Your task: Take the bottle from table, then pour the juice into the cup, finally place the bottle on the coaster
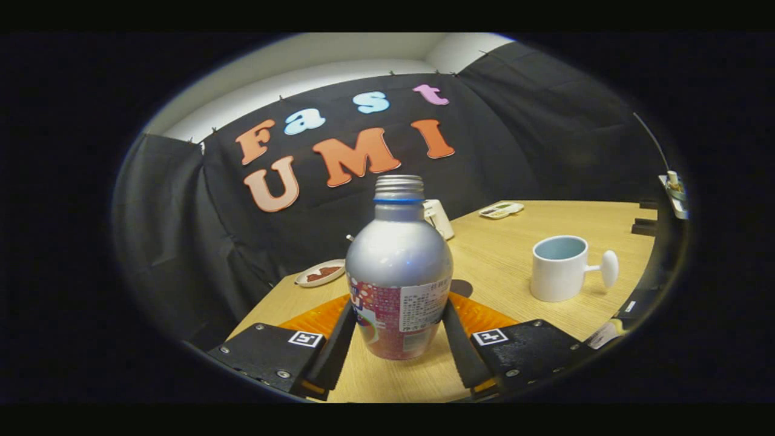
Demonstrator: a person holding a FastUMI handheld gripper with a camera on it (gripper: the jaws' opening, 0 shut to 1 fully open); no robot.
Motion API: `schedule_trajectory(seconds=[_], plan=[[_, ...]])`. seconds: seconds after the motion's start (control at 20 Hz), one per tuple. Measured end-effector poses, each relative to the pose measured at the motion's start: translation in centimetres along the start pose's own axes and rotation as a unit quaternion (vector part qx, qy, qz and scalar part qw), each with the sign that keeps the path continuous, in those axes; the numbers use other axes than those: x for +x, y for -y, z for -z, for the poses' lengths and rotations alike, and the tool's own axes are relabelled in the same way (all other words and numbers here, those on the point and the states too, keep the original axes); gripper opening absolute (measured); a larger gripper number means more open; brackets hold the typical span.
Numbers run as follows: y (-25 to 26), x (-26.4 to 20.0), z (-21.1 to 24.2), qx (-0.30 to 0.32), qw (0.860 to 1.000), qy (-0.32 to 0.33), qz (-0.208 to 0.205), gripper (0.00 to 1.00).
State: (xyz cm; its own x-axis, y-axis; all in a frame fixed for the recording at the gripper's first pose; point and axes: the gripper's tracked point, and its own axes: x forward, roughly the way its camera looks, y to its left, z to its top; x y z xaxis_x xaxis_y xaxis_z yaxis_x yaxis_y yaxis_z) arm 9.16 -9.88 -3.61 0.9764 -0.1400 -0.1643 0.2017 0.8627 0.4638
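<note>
Claw (pixel 396 339) clamped on bottle (pixel 398 272)
Smooth silver metal bottle, uncapped, threaded neck, paper label, both fingers pressing its sides; ribbed orange coaster (pixel 484 315) behind; white cup (pixel 560 266) empty; wood-grain tabletop (pixel 514 242).

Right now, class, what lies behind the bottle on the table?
Behind the bottle, held between the hand-held gripper fingers, an orange coaster shows on either side; its middle is covered. Further back stands a white object.

a recording booth or lab test cell, not a home. black cloth (pixel 514 133) is pinned up as walls on three sides, with plain white room wall (pixel 339 66) showing above it. a wood-grain table (pixel 533 224) carries staged props: a white cup (pixel 560 267), a small dish (pixel 321 273), a remote-like handset (pixel 501 209).
</note>
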Motion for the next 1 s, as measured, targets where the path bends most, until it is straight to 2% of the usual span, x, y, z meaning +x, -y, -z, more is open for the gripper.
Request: schedule_trajectory(seconds=[0.15, 0.45, 0.6, 0.75, 1.0], plan=[[1.2, 0.6, -0.3, 0.036, 0.999, -0.007, 0.010, 0.75], [1.9, 2.0, -0.8, 0.134, 0.991, -0.020, 0.001, 0.75], [2.8, 2.5, -1.0, 0.195, 0.980, -0.021, 0.001, 0.75], [3.6, 3.5, -1.2, 0.264, 0.964, -0.022, 0.001, 0.75], [4.3, 5.2, -1.3, 0.328, 0.944, -0.024, 0.002, 0.75]])
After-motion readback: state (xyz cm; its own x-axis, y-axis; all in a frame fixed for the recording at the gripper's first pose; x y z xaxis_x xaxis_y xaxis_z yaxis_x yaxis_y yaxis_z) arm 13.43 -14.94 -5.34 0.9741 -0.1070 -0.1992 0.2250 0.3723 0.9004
